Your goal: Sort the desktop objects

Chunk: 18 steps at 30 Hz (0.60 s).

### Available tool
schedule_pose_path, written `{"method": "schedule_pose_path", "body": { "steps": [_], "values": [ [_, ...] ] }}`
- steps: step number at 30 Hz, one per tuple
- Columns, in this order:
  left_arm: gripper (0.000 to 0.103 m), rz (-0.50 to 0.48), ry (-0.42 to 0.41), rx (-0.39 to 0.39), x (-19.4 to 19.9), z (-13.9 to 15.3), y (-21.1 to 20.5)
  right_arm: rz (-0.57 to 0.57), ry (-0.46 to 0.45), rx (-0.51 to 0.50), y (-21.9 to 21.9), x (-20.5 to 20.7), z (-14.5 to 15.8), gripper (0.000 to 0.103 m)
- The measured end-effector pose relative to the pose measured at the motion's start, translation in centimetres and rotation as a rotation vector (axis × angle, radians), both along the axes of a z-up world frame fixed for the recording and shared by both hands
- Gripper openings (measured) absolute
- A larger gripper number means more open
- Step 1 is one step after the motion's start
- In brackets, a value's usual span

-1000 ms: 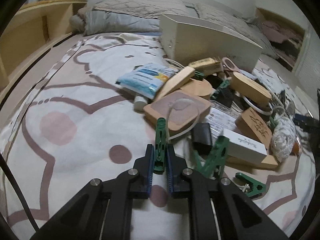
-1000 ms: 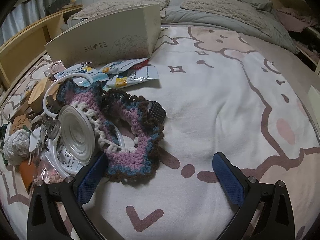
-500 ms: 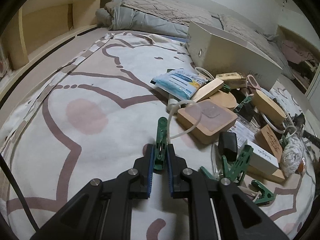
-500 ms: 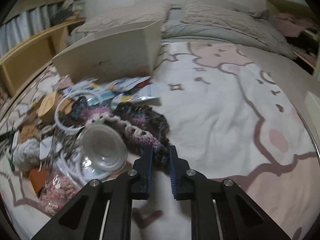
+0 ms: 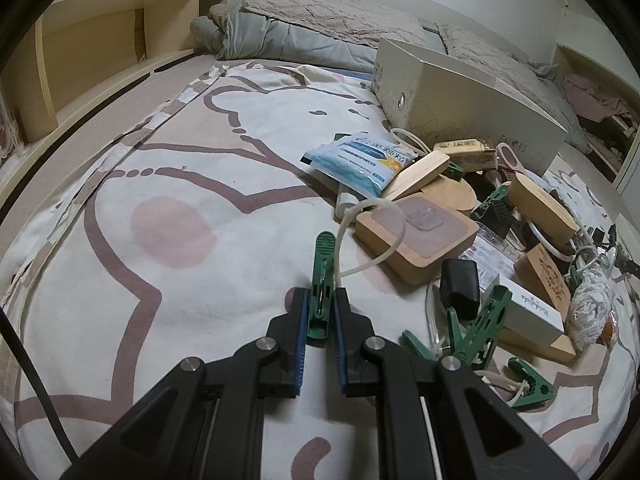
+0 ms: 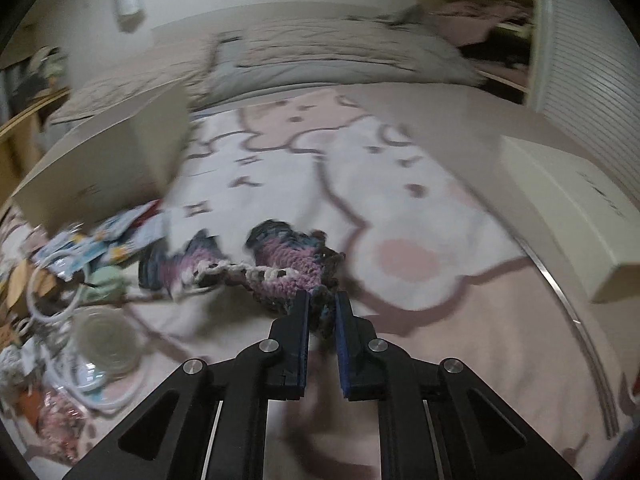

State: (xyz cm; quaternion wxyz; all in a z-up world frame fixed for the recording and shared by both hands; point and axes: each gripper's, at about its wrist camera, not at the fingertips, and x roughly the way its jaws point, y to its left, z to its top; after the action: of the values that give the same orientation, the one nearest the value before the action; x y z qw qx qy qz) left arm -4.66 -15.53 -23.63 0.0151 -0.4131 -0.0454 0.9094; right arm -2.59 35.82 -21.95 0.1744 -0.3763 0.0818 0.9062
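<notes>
My left gripper [image 5: 320, 304] is shut on a green clothes peg [image 5: 322, 276], held above the patterned bedsheet [image 5: 172, 216] left of the heap of objects. A white cord [image 5: 366, 240] loops just behind the peg. In the blurred right wrist view my right gripper [image 6: 321, 304] is shut on the edge of a crocheted purple, blue and cream mat [image 6: 276, 264]. The mat hangs lifted off the sheet and stretches away to the left.
The heap holds a square wooden block [image 5: 416, 236], a blue wipes packet [image 5: 360, 162], more green pegs [image 5: 476, 332], a black adapter [image 5: 460, 284] and a white shoebox [image 5: 464, 100]. A second cream box [image 6: 568, 208] lies right; a clear round lid [image 6: 106, 340] lies left.
My right gripper shut on the crocheted mat's edge, then lifted it and swung right. The left gripper kept the peg and tilted a little, with the heap sliding rightward in view.
</notes>
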Motion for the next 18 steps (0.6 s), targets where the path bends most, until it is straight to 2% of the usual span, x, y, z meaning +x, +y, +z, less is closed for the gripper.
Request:
{"method": "schedule_pose_path", "body": {
  "steps": [4, 8, 11, 12, 14, 15, 16, 18],
  "values": [
    [0.013, 0.001, -0.002, -0.003, 0.0, -0.1, 0.0, -0.056, -0.021, -0.026, 1.4, 0.4, -0.5, 0.013],
    [0.013, 0.000, -0.001, -0.009, 0.0, -0.2, 0.1, -0.034, -0.022, -0.035, 1.1, 0.5, -0.3, 0.013],
    [0.013, 0.001, -0.002, -0.007, 0.0, -0.2, 0.1, 0.015, -0.005, -0.093, 0.7, 0.5, 0.0, 0.014],
    [0.013, 0.001, -0.002, -0.007, 0.0, -0.3, 0.1, 0.026, -0.004, -0.111, 0.6, 0.4, 0.2, 0.020],
    [0.013, 0.000, -0.003, -0.008, -0.1, -0.3, 0.1, 0.042, 0.001, -0.120, 0.1, 0.4, 0.5, 0.051],
    [0.013, 0.000, -0.002, -0.007, 0.0, -0.3, 0.1, 0.052, 0.011, -0.121, -0.2, 0.5, 0.7, 0.090],
    [0.013, 0.000, -0.002, -0.007, -0.1, -0.3, 0.1, 0.063, 0.032, -0.116, -0.6, 0.6, 1.0, 0.103],
    [0.013, 0.000, -0.002, -0.007, -0.1, -0.3, 0.2, 0.108, 0.048, -0.096, -1.5, 0.4, 1.4, 0.103]
  ]
}}
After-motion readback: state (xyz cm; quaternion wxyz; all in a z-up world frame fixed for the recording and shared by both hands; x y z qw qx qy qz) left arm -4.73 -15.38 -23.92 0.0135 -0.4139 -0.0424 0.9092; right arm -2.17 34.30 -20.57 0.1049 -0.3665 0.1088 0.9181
